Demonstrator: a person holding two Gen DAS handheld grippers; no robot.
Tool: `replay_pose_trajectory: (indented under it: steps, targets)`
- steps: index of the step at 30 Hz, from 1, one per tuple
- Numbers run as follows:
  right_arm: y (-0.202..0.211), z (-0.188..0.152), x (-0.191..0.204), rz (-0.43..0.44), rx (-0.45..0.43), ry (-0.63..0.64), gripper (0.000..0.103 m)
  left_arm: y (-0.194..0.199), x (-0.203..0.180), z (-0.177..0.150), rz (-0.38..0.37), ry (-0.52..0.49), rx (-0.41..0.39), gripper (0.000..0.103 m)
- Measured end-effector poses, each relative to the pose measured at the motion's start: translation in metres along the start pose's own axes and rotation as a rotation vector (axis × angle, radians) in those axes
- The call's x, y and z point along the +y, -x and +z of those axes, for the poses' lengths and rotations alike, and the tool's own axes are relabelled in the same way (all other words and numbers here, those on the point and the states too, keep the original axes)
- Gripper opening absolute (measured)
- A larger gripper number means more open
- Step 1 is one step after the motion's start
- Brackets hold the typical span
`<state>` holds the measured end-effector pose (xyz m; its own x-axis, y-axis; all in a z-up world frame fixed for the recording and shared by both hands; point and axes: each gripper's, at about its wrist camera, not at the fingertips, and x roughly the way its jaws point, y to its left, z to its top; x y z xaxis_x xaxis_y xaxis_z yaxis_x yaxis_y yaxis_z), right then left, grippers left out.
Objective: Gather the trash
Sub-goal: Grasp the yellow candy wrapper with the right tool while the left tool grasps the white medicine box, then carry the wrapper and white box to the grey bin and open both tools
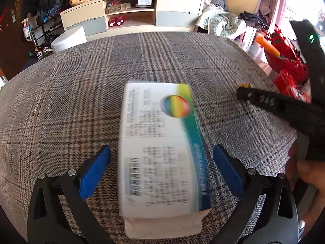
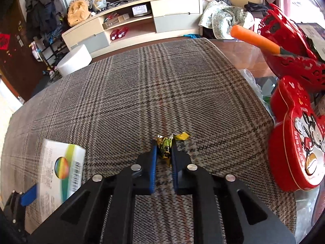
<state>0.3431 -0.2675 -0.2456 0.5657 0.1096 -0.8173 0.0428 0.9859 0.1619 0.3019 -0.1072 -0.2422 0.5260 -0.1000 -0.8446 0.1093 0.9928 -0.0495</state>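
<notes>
A crumpled yellow-green wrapper (image 2: 165, 149) lies on the plaid cloth (image 2: 142, 85). My right gripper (image 2: 164, 147) is shut on it, blue pads pressed against both its sides. In the left wrist view the right gripper's black finger (image 1: 256, 98) reaches in from the right, and a bit of the yellow wrapper (image 1: 244, 85) shows at its tip. A white box with a rainbow ball logo (image 1: 160, 148) lies flat on the cloth between the fingers of my left gripper (image 1: 161, 148). That gripper is open, with a gap between each pad and the box. The same box (image 2: 61, 170) appears at the lower left of the right wrist view.
A red tin with a cartoon mouse (image 2: 294, 142) and a red basket (image 2: 288, 46) holding an orange-handled tool (image 2: 254, 38) crowd the cloth's right edge. A hand (image 1: 304, 172) holds the right gripper. Beyond the far edge stand a white stool (image 2: 74, 61) and a low cabinet (image 2: 142, 20).
</notes>
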Motion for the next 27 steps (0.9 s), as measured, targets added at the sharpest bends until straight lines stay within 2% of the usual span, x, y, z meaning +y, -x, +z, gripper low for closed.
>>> replay_pose_trajectory:
  steps: [6, 8, 10, 20, 24, 27]
  targets:
    - [0.009, -0.004, -0.014, -0.004, -0.009, 0.007, 0.012, -0.003, -0.003, -0.007, -0.001, -0.009, -0.013, 0.094]
    - [0.014, -0.006, -0.016, -0.004, -0.013, 0.016, 0.012, -0.002, -0.004, -0.008, 0.011, -0.019, -0.015, 0.087]
    - [0.019, -0.009, -0.018, 0.0, -0.016, 0.018, 0.012, -0.001, -0.003, -0.007, 0.03, -0.023, -0.021, 0.074]
    - [0.051, -0.034, -0.015, 0.025, -0.013, 0.048, 0.012, 0.019, 0.006, -0.019, 0.0, -0.016, -0.009, 0.071]
    - [0.078, -0.048, -0.01, 0.042, -0.019, 0.06, 0.012, 0.048, 0.006, -0.037, -0.018, -0.016, -0.018, 0.071]
    - [0.115, -0.067, -0.005, 0.055, -0.039, 0.071, 0.012, 0.077, 0.006, -0.054, -0.032, -0.02, -0.026, 0.071]
